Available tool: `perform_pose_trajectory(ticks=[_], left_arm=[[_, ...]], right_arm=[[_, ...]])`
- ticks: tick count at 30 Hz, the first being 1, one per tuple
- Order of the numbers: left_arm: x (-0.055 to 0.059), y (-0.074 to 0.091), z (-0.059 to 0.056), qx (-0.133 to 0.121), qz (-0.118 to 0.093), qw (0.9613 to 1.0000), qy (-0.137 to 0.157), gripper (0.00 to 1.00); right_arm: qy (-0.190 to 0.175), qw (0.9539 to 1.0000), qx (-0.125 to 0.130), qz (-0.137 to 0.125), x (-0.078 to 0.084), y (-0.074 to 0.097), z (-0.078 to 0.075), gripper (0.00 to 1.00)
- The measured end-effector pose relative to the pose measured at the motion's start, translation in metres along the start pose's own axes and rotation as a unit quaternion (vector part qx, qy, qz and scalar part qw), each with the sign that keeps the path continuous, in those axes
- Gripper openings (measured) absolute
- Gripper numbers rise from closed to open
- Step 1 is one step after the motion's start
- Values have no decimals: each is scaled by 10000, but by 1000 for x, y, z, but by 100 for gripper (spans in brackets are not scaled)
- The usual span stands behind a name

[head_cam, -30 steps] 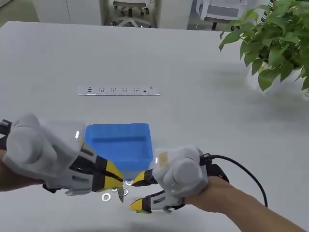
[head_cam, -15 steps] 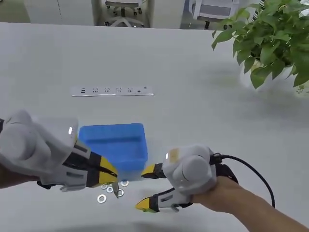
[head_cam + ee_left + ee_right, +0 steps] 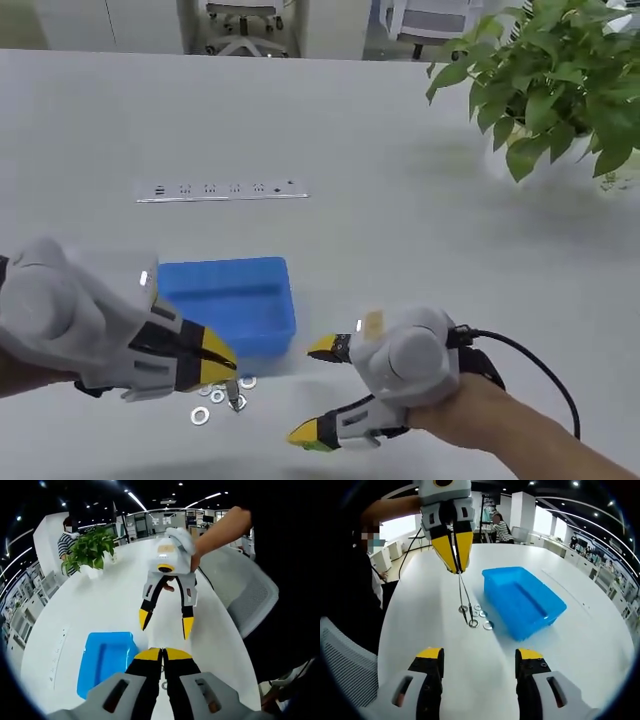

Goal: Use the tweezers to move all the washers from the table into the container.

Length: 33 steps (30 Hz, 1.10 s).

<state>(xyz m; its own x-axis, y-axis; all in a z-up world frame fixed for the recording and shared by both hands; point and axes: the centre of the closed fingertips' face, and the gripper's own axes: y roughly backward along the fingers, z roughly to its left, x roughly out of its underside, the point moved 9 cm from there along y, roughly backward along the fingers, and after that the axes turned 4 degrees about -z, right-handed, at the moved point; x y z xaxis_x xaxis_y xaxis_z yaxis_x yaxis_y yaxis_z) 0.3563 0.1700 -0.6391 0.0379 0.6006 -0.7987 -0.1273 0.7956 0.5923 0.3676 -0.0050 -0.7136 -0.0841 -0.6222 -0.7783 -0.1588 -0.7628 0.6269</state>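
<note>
washers [image 3: 488, 625] loose beside blue container [image 3: 235, 300] | tweezers [image 3: 460, 592] tips among them, pinched in closed left gripper [image 3: 228, 365] | right gripper [image 3: 315, 392] wide open, empty, now farther from left

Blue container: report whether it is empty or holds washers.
Empty: the blue container shows a bare floor; the washers lie outside it on the table by the tweezers.

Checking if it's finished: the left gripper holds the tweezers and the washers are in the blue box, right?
No. The left gripper holds the tweezers, but the washers lie on the table beside the blue box; the right gripper view shows it.
</note>
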Motion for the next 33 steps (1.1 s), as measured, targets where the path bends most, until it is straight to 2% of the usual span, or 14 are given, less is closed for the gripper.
perform_pose_trajectory(ticks=[14,21,33], left_arm=[[2,0,3,-8,-87,9999,121,5],[2,1,4,19,-90,9999,144,5],[4,2,7,-17,-88,9995,294,5]], right_arm=[[-41,9999,-2,-106,0,-1,1,59],[85,9995,-154,-273,-8,-9,4,53],[409,9973,-461,-408,-22,-25,8,42]])
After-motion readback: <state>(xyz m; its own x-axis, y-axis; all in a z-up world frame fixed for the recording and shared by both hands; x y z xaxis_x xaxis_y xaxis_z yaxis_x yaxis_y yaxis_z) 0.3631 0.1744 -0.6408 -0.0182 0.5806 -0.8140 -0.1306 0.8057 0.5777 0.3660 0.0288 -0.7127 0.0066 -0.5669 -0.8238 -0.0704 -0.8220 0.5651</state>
